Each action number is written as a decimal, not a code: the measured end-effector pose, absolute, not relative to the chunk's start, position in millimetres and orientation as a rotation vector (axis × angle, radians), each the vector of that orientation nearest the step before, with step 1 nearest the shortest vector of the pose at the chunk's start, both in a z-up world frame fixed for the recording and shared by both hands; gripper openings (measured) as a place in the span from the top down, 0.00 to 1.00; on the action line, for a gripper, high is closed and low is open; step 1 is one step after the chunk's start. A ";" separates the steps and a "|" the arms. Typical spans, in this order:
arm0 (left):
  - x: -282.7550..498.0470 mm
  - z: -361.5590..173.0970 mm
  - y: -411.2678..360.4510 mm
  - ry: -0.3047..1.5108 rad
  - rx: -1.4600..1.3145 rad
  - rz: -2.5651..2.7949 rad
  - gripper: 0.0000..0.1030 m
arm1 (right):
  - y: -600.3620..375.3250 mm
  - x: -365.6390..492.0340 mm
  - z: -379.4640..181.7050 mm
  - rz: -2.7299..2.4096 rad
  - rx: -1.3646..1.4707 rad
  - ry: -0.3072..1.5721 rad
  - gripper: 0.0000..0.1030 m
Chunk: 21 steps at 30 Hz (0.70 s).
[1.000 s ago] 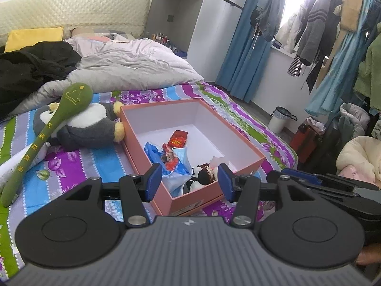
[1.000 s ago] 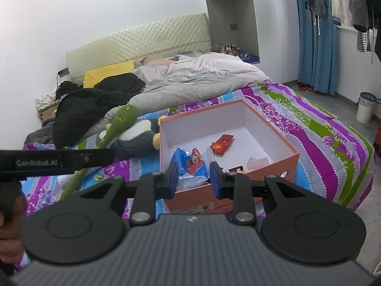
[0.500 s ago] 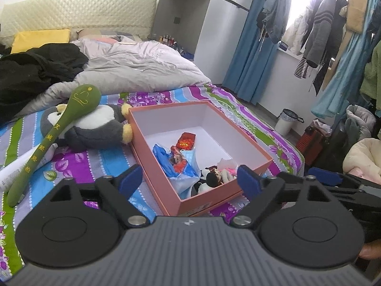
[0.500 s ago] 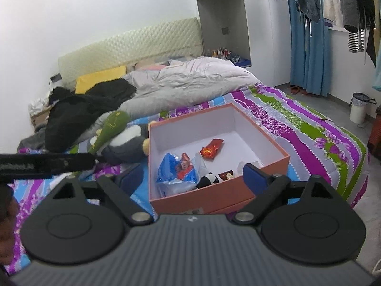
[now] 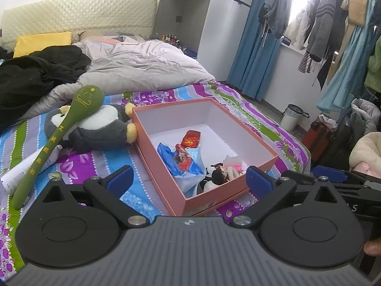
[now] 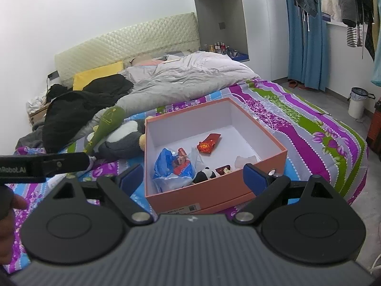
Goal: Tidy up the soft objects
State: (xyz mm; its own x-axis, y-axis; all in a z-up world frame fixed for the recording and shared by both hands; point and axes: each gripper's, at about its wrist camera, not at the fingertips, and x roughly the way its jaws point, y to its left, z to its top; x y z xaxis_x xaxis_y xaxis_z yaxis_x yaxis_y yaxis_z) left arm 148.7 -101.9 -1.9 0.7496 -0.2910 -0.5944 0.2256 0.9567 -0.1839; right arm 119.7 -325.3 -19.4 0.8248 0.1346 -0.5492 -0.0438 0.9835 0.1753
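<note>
Bedroom, bed point(image 5: 78, 164) spread with a striped purple, blue and green floral sheet, grey duvet bunched toward the headboard. Sitting near the foot of the bed: an open salmon-pink box point(image 5: 240, 191) already holding a blue plastic bag, a red packet and a small panda toy. Lying just left of the box and touching its wall: a grey and white penguin plush point(image 5: 100, 128), with a long green stuffed spoon point(image 5: 57, 138) resting across it, long axis running from the far bowl end down toward the near left. Hovering short of the box: left gripper point(image 5: 188, 181) and right gripper point(image 6: 188, 178), both with jaws just spread wide, nothing between the blue pads. Judging by position, left gripper sitting nearer the plush and spoon; both toys lying ahead and to the left of its jaws, outside the box.
</note>
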 end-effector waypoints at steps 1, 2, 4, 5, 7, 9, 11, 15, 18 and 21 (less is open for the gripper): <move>148.6 -1.9 -101.8 0.665 -0.100 -0.280 0.00 | -325.4 119.7 -19.7 0.095 0.157 0.594 0.10; 148.8 -1.9 -101.7 0.664 -0.098 -0.277 0.00 | -325.4 119.6 -19.7 0.093 0.156 0.593 0.10; 149.4 -2.2 -101.3 0.666 -0.096 -0.274 0.00 | -324.8 119.3 -20.1 0.091 0.151 0.589 0.10; 149.4 -2.2 -101.4 0.668 -0.094 -0.271 0.00 | -324.8 119.2 -20.4 0.090 0.150 0.590 0.10; 150.1 -2.8 -102.0 0.676 -0.090 -0.265 0.00 | -324.7 119.2 -21.2 0.094 0.148 0.592 0.10; 151.3 -3.7 -101.6 0.683 -0.093 -0.258 0.00 | -324.2 118.8 -22.3 0.094 0.145 0.594 0.10; 152.4 -4.5 -100.9 0.690 -0.100 -0.252 0.00 | -324.8 118.9 -23.0 0.095 0.147 0.599 0.10; 153.1 -5.2 -101.7 0.695 -0.095 -0.251 0.00 | -324.7 119.5 -23.3 0.096 0.145 0.601 0.10; 152.2 -5.8 -102.4 0.695 -0.092 -0.254 0.00 | -323.8 120.2 -22.6 0.097 0.150 0.603 0.10; 151.7 -5.6 -102.8 0.695 -0.092 -0.256 0.00 | -323.6 120.3 -22.1 0.101 0.145 0.601 0.10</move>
